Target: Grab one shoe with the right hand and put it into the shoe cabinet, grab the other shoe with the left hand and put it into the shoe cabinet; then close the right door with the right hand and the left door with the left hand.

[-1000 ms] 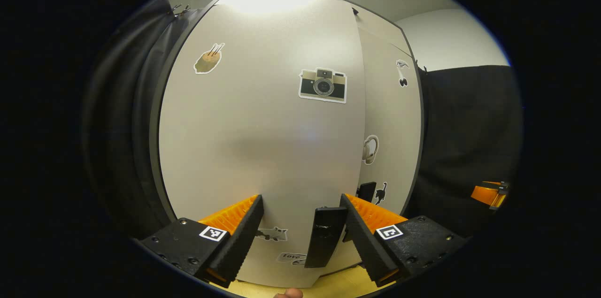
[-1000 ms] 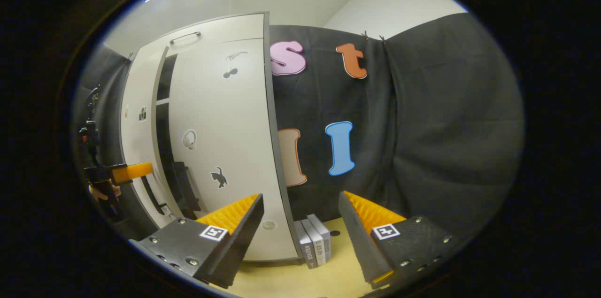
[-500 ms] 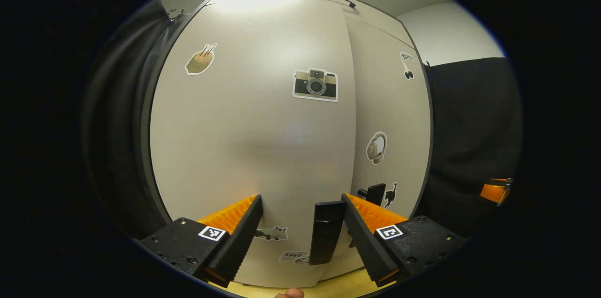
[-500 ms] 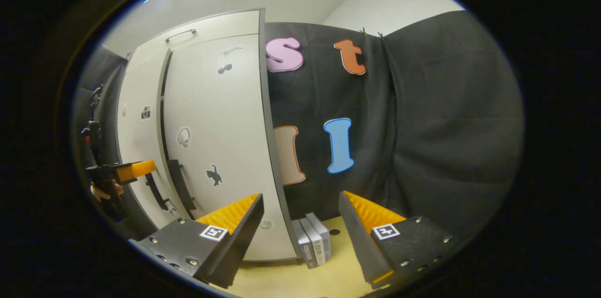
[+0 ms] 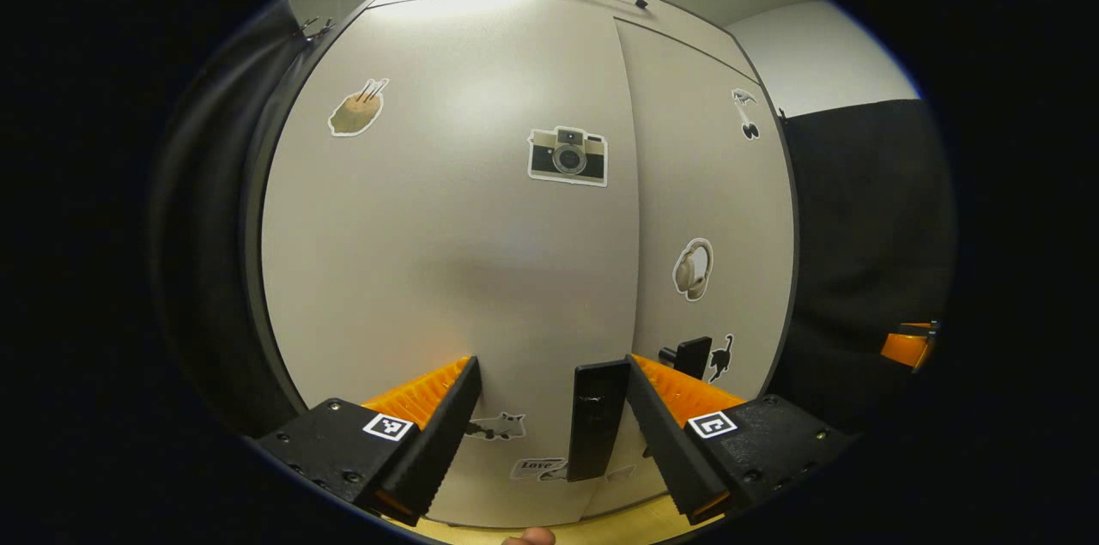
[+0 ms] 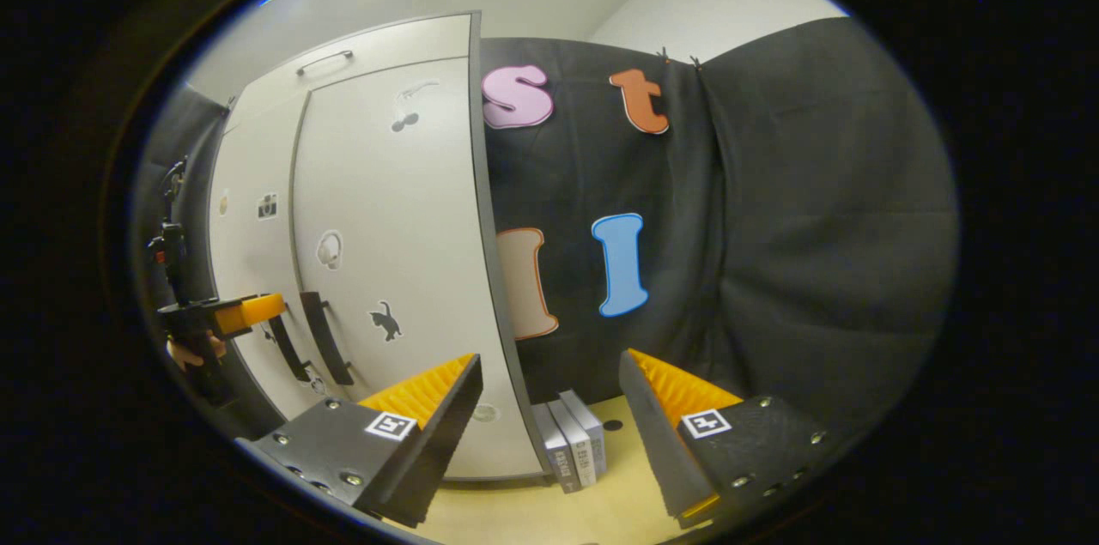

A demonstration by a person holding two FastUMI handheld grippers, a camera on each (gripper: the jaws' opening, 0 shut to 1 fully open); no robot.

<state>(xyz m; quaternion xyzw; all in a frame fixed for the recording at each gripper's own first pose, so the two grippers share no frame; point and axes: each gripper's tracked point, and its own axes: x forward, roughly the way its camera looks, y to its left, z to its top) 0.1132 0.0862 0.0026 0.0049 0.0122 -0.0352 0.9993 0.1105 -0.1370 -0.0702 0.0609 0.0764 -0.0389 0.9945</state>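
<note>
Doors on the shoe cabinet [image 5: 481, 270] both look pushed to, with just a thin dark seam running between them. The shoes are not to be seen, so I cannot tell where they sit.

From the left gripper view, the left gripper [image 5: 549, 382] is right up against the left door [image 5: 446, 253], its fingers spread wide with nothing between them but door panel. The black left handle [image 5: 595, 416] stands just inside the finger at 5 o'clock; whether they touch I cannot tell. A camera sticker [image 5: 567, 156] sits at 12 o'clock from the gripper. Across the seam, at 2 o'clock, the right door [image 5: 713, 202] carries a headphone sticker [image 5: 692, 269] and a cat sticker [image 5: 720, 356] beside the right handle [image 5: 687, 354].

From the right gripper view, the right gripper [image 6: 549, 382] hangs well apart from the cabinet, fingers wide open and gripping nothing. The right door [image 6: 395, 253] lies at 10 o'clock from it. Some grey books [image 6: 571, 438] stand on the yellow floor [image 6: 549, 515] against the cabinet's side, just at 12 o'clock between the fingers. Farther off at 9 o'clock, the left gripper [image 6: 249, 311] points at the left door [image 6: 249, 253].
</note>
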